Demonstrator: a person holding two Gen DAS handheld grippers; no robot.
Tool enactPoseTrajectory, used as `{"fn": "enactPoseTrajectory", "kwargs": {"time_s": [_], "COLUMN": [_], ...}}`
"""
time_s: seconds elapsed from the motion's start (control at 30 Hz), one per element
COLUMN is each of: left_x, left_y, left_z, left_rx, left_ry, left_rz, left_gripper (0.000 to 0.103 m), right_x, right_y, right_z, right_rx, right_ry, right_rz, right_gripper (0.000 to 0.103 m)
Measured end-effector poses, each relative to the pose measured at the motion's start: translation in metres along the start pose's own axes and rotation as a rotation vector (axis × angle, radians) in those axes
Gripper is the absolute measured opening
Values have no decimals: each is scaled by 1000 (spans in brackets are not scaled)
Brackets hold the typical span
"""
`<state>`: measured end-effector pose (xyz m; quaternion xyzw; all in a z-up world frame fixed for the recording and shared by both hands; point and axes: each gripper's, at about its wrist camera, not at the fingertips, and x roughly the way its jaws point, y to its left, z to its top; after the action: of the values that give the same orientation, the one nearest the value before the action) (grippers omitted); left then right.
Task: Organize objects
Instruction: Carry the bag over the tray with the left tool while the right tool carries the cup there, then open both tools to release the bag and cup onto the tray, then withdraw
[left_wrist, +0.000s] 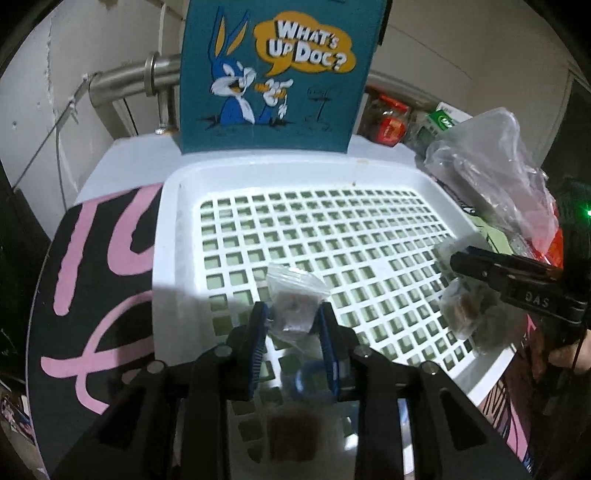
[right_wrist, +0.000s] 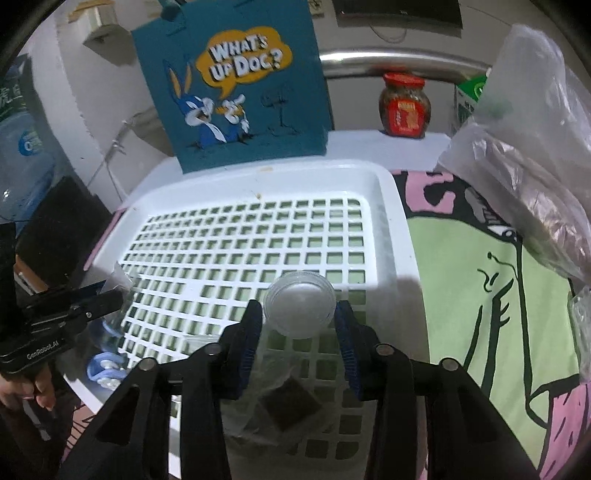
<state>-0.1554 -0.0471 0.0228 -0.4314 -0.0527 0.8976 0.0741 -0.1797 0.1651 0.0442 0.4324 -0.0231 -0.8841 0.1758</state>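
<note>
white lattice tray (left_wrist: 170, 236) smooth hard plastic, slight sheen; small zip bag (left_wrist: 295, 291) clear thin crinkled film; round lid (right_wrist: 300, 308) clear glossy plastic; gripper pads (right_wrist: 349, 339) blue ribbed rubbery, gripper arms matt black plastic; teal cartoon board (left_wrist: 273, 74) matt, felt-like print; table cover (right_wrist: 480, 295) matt printed cloth, pink/green/black; pipe (left_wrist: 129, 79) brushed metal, dull shine; jar (right_wrist: 404, 105) glossy glass, red lid; big bag (right_wrist: 535, 166) cloudy wrinkled plastic

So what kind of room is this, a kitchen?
Probably a home kitchen or pantry corner. A jar of pickles or sauce with a red lid stands behind a white plastic basket, and a big water bottle stands on the left.
</note>
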Motion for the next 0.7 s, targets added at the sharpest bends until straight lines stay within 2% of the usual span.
{"fn": "enactPoseTrajectory", "kwargs": {"time_s": [0.03, 0.07, 0.13, 0.33, 0.47, 0.7], "left_x": [-1, -4, -16, -56, -85, -129], "left_y": [1, 1, 1, -7, -14, -26], "left_z": [0, 1, 0, 2, -3, -17], "left_rx": [-11, -20, -26, -29, -23, 1], "left_ry": [-4, -12, -51, -134, -191, -273], "left_rz": [-3, -15, -37, -51, -57, -77], "left_gripper": [39, 49, 59, 62, 62, 63], "right_x": [0, -6, -19, -83, -123, -172], "right_y": [0, -1, 0, 5, 9, 19], "right_z": [0, 0, -1, -7, -14, -35], "right_rx": [10, 19, 20, 25, 23, 11], "right_ry": [2, -19, -60, -242, -338, -444], "right_rz": [-5, 2, 24, 77, 97, 122], "right_gripper": [54, 56, 59, 75, 78, 85]}}
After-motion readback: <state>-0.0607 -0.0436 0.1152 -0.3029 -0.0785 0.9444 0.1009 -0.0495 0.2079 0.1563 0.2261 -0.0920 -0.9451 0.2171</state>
